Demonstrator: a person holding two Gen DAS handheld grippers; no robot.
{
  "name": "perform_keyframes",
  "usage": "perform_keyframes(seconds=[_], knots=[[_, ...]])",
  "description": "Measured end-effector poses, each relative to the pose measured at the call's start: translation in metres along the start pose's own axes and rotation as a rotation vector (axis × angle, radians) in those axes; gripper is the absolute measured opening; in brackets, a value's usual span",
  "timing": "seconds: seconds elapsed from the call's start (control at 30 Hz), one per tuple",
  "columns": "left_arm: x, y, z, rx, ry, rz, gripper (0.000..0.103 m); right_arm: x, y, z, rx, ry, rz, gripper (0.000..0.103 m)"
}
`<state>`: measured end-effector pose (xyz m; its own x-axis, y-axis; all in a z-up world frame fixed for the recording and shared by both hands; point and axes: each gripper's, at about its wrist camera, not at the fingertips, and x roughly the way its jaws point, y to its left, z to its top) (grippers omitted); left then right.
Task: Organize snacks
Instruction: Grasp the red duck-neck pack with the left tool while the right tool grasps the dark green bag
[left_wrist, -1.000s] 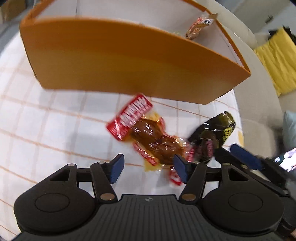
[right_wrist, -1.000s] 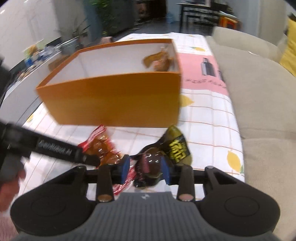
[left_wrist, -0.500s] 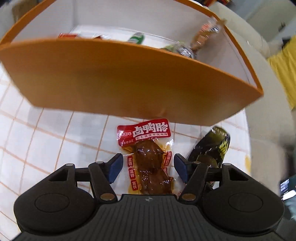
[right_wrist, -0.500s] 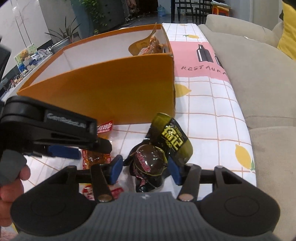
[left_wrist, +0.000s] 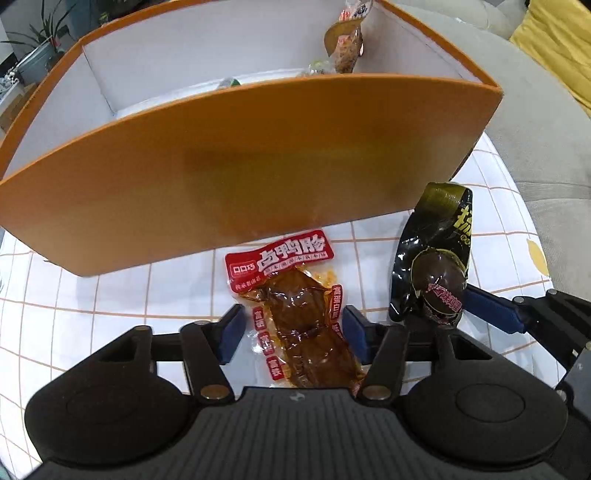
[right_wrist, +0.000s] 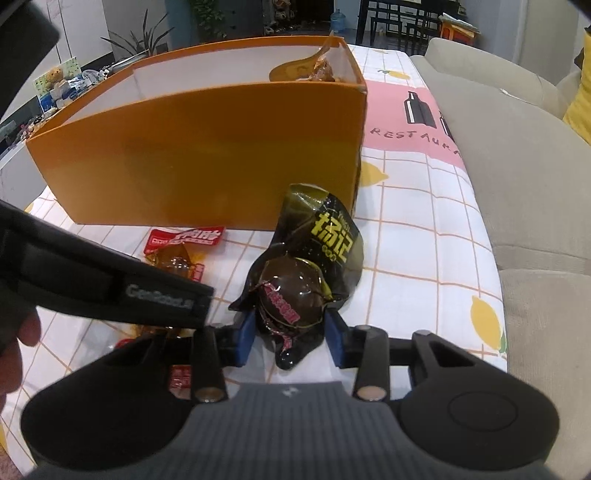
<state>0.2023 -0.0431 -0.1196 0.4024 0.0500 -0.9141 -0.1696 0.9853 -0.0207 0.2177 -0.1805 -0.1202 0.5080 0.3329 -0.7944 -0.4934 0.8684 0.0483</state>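
A red packet of brown braised meat (left_wrist: 295, 295) lies flat on the checked tablecloth in front of the orange box (left_wrist: 240, 166). My left gripper (left_wrist: 293, 325) points down over it. Its jaws are closing with the packet's lower half between them, and the pads are not clearly pressing. To the right, a dark packet with yellow lettering and a round brown egg (right_wrist: 321, 236) leans toward the box. My right gripper (right_wrist: 290, 332) is closing, its blue pads against the egg bulge. The red packet (right_wrist: 184, 240) shows partly behind the left gripper's body (right_wrist: 110, 284).
The orange box (right_wrist: 207, 147) has white inner walls and holds several snacks (left_wrist: 345, 44) at its far right corner. A grey sofa (right_wrist: 517, 166) runs along the table's right edge, with a yellow cushion (left_wrist: 554, 44). A person's hand (right_wrist: 14, 343) is at the left.
The left gripper slid over the red packet, which now lies lengthwise between narrower jaws. The right gripper widened, sank a little and closed again on the dark packet.
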Motion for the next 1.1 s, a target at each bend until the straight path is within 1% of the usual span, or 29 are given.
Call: perform_keyframes(seconds=[0.07,0.23,0.3,0.37,0.43,0.5,0.53,0.6,0.77,0.83,0.87,0.93,1.0,1.03,1.1], knots=[[-0.003,0.007,-0.002,-0.011,-0.004,-0.026,0.059,-0.002,0.001,-0.002,-0.009,0.001,0.002,0.036],[-0.011,0.020,-0.010,-0.014,-0.012,-0.042,0.056,-0.005,0.007,-0.003,-0.042,0.012,0.024,0.036],[-0.011,0.022,-0.006,-0.018,-0.017,-0.057,0.054,-0.007,0.010,-0.005,-0.059,0.014,0.030,0.036],[-0.014,0.025,-0.007,-0.017,-0.035,-0.074,0.048,-0.008,0.013,-0.006,-0.078,0.015,0.033,0.035],[-0.018,0.028,-0.006,-0.022,-0.036,-0.084,0.043,-0.010,0.015,-0.008,-0.087,0.018,0.038,0.035],[-0.021,0.030,-0.006,-0.022,-0.040,-0.095,0.041,-0.011,0.018,-0.008,-0.089,0.022,0.047,0.035],[-0.021,0.031,-0.007,-0.022,-0.043,-0.096,0.033,-0.012,0.020,-0.009,-0.095,0.023,0.050,0.035],[-0.027,0.035,-0.009,-0.026,-0.049,-0.117,0.033,-0.012,0.021,-0.011,-0.109,0.031,0.056,0.035],[-0.025,0.044,-0.014,-0.073,-0.033,-0.138,0.036,-0.014,0.022,-0.014,-0.113,0.036,0.059,0.037],[-0.026,0.048,-0.019,-0.098,-0.021,-0.132,0.055,-0.017,0.018,-0.014,-0.092,0.034,0.061,0.039],[-0.025,0.050,-0.020,-0.122,-0.015,-0.139,0.059,-0.017,0.017,-0.013,-0.082,0.030,0.064,0.040],[-0.024,0.055,-0.022,-0.171,0.000,-0.157,0.072,-0.021,0.014,-0.012,-0.058,0.017,0.074,0.041],[-0.021,0.058,-0.022,-0.216,0.022,-0.165,0.074,-0.025,0.012,-0.010,-0.028,0.003,0.094,0.047],[-0.021,0.058,-0.022,-0.226,0.015,-0.168,0.078,-0.027,0.011,-0.009,-0.010,-0.006,0.109,0.048],[-0.019,0.056,-0.020,-0.236,0.011,-0.161,0.079,-0.029,0.010,-0.007,0.010,-0.020,0.125,0.052]])
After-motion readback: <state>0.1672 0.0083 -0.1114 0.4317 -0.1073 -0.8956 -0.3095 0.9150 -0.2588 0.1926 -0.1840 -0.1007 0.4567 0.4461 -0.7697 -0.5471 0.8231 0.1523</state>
